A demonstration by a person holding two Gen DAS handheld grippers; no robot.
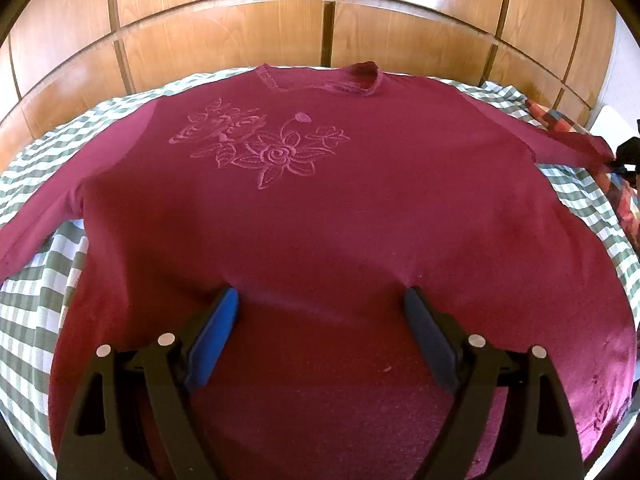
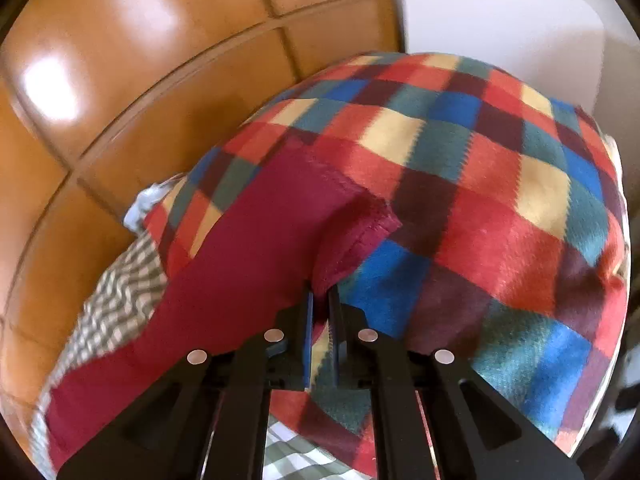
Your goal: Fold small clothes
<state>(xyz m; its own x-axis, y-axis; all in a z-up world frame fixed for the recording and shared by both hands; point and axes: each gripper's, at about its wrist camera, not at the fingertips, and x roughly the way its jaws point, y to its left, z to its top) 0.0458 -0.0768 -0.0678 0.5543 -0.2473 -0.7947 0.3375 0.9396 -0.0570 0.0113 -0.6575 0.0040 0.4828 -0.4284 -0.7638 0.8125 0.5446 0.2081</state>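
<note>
A maroon long-sleeved shirt (image 1: 320,208) with a stitched flower pattern (image 1: 260,144) lies front-up and spread flat, collar at the far side. My left gripper (image 1: 320,296) stands open over its lower body, both fingertips resting on the fabric with nothing pinched between them. The shirt's right sleeve (image 2: 240,248) stretches out sideways onto a colourful checked blanket. My right gripper (image 2: 322,296) is shut on that sleeve's cuff (image 2: 360,236). In the left wrist view the right gripper (image 1: 624,158) shows small at the right edge, at the sleeve's end. The other sleeve (image 1: 36,224) hangs toward the left.
A green-and-white checked cloth (image 1: 32,320) covers the surface under the shirt. A multicoloured checked blanket (image 2: 480,160) is heaped at the right end. Glossy wooden panels (image 1: 224,40) rise behind, and a white wall (image 2: 500,20) stands behind the blanket.
</note>
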